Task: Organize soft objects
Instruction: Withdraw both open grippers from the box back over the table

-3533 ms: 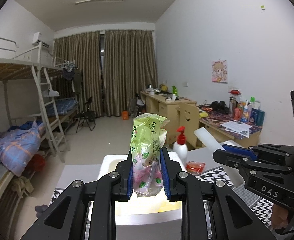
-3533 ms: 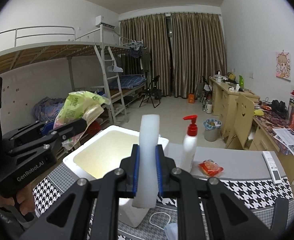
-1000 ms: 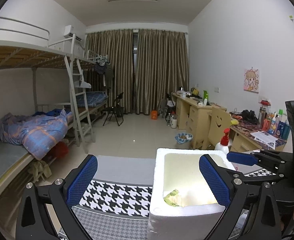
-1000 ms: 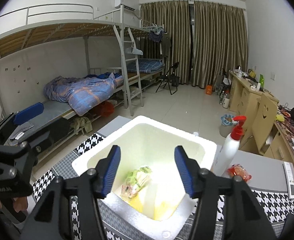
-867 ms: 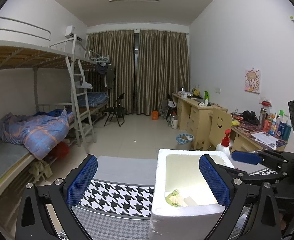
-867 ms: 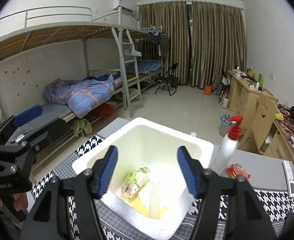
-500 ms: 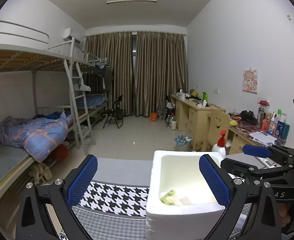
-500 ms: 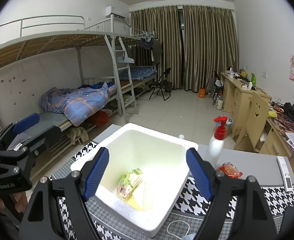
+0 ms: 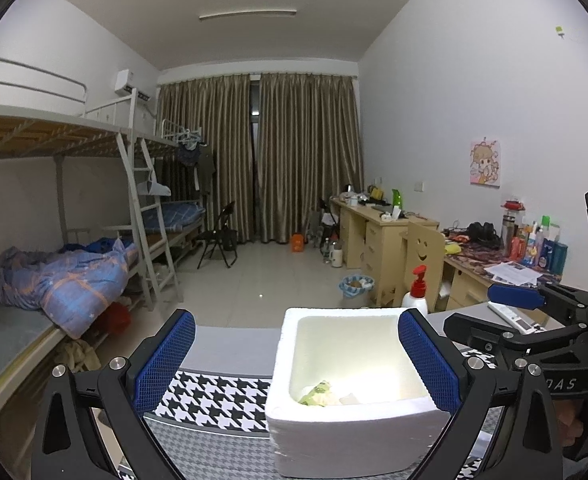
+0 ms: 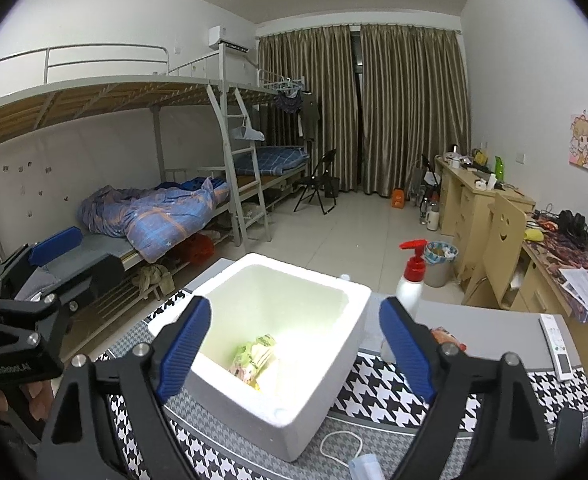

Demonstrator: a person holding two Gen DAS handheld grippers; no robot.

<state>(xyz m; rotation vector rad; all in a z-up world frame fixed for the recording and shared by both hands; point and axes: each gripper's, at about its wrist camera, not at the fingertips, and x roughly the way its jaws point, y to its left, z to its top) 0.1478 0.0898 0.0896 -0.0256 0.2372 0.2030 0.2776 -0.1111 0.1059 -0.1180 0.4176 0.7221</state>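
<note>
Sitting in the box (image 10: 336, 364) now: packet (image 10: 252, 356) and foam, both grippers (image 10: 294, 344) (image 9: 294, 354) spread empty, right just opened.

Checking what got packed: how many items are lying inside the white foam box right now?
2 visible: the green tissue pack on the foam box floor, and a white block beside it. Anything beneath them would be hidden.

The setting is a shared dormitory bedroom. Metal bunk beds (image 10: 142, 128) with a ladder (image 10: 246, 168) line one wall; a blue quilt (image 10: 162, 212) lies on a lower bunk. Wooden desks (image 10: 478, 204) crowded with bottles line the opposite wall. Floor-length curtains (image 10: 374, 112) cover the far window. An air conditioner (image 10: 228, 38) is wall-mounted. The floor is tiled.
</note>
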